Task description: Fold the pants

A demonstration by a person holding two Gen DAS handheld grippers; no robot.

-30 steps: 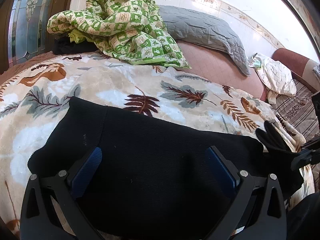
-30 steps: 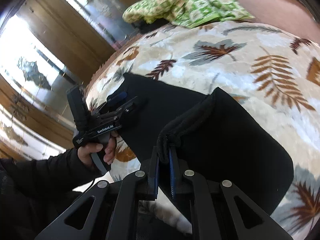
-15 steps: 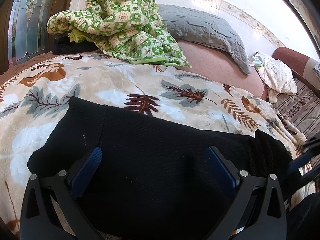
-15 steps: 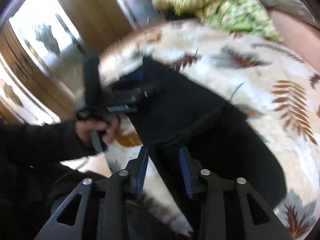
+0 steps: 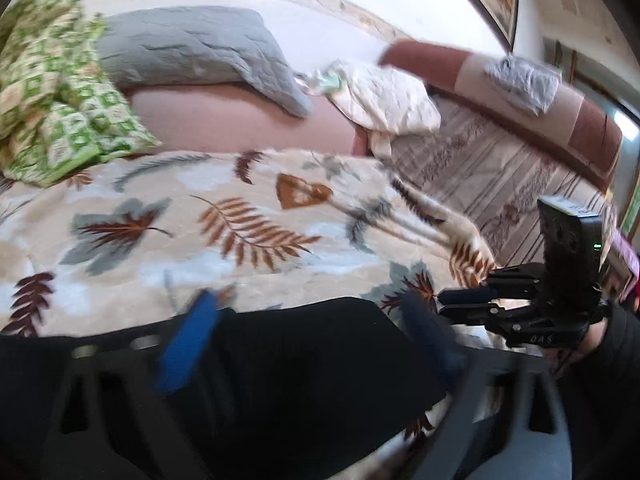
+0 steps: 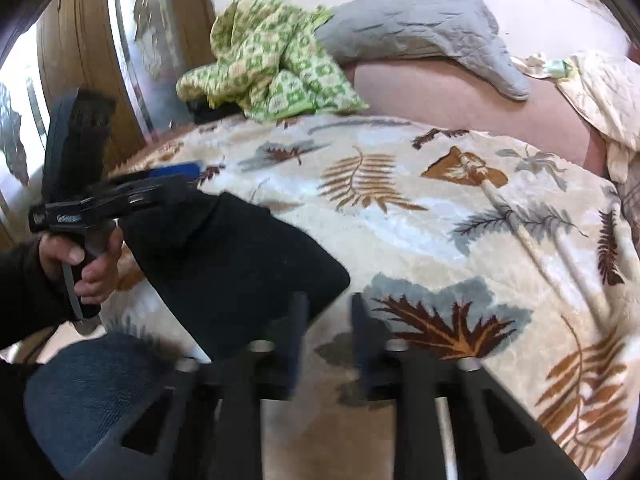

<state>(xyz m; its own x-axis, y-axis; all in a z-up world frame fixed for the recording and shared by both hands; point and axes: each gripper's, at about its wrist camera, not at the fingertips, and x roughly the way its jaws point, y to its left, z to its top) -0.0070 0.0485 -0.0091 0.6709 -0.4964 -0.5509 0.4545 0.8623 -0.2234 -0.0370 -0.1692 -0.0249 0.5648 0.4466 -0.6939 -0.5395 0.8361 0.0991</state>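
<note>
Left gripper (image 5: 310,312) is hovering at the bottom of its own view. Its jaws have just been closing and are standing half spread, with the black pants (image 5: 304,380) lying flat between and under them. Blur is hiding whether the pads are touching cloth. Right gripper (image 6: 328,320), at the bottom centre of its view, has just been closing too. Its jaws are standing nearly together with nothing between them, just right of the pants' near corner.

The pants are lying as a folded black bundle at lower left of the right view, on a leaf blanket (image 6: 400,220). Squaring the bundle probably means taking both ends at once and keeping the layers aligned, since this soft cloth is likely to slump.

A hand (image 6: 84,264) is gripping the left tool at the left edge. A green quilt (image 6: 272,60) and grey pillow (image 6: 420,28) are sitting at the top, well clear. Nothing seems to be blocking the fold.
</note>
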